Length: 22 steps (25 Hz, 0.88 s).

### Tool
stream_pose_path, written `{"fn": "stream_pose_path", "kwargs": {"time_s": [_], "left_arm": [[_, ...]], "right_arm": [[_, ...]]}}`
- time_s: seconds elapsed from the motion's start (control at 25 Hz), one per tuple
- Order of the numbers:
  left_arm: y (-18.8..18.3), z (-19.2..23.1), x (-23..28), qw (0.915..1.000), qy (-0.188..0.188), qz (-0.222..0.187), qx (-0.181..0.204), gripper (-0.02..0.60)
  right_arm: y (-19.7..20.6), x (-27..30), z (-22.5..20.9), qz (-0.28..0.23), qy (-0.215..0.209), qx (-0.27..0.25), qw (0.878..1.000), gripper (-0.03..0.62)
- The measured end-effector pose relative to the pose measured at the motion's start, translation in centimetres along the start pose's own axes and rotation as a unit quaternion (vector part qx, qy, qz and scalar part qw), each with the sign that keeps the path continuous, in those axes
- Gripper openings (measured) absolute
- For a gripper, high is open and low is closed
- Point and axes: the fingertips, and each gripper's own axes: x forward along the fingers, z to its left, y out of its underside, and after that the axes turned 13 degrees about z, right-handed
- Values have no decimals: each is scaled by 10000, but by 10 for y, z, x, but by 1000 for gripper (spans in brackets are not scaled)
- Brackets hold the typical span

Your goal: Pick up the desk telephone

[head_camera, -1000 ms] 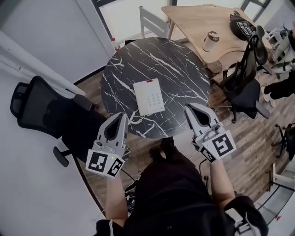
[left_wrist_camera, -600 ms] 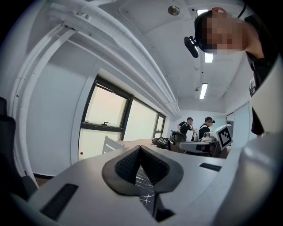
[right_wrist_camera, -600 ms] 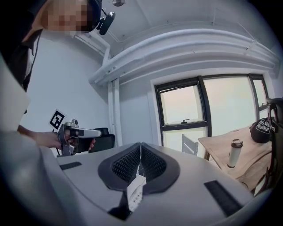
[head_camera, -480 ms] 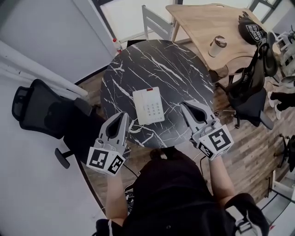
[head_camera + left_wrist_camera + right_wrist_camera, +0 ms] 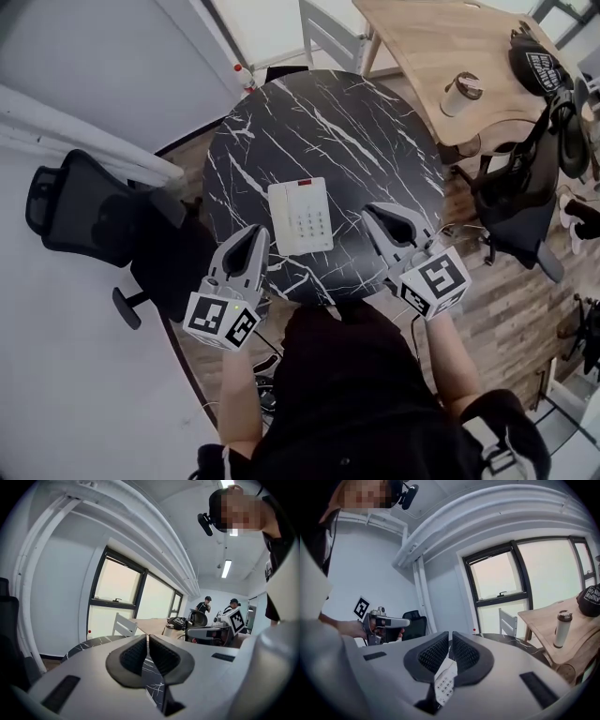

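Observation:
The white desk telephone lies flat on the near half of the round black marble table, keypad up. My left gripper hovers at the table's near left edge, just left of the phone, jaws shut and empty. My right gripper hovers over the near right edge, just right of the phone, also shut and empty. In the right gripper view the telephone shows below the closed jaws, with the left gripper beyond. The left gripper view shows closed pads over the table.
A black office chair stands left of the table. A wooden desk with a cup and a black cap lies behind right, with another black chair beside it. A white chair stands behind the table.
Both grippers have come forward and lower toward the table, ending closer to the phone's two sides. Their jaws stay shut.

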Motion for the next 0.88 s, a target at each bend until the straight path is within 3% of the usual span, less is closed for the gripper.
{"fn": "stream_pose_path", "kwargs": {"time_s": [0.32, 0.44, 0.88], "left_arm": [[17, 11, 12, 9993, -97, 257, -247, 22], [24, 18, 17, 9989, -97, 357, -282, 61], [62, 41, 43, 9945, 338, 884, -442, 121]], "right_arm": [[19, 25, -7, 334, -227, 236, 9989, 32], [27, 33, -7, 451, -222, 318, 9982, 32], [60, 63, -7, 944, 15, 654, 9934, 68]]}}
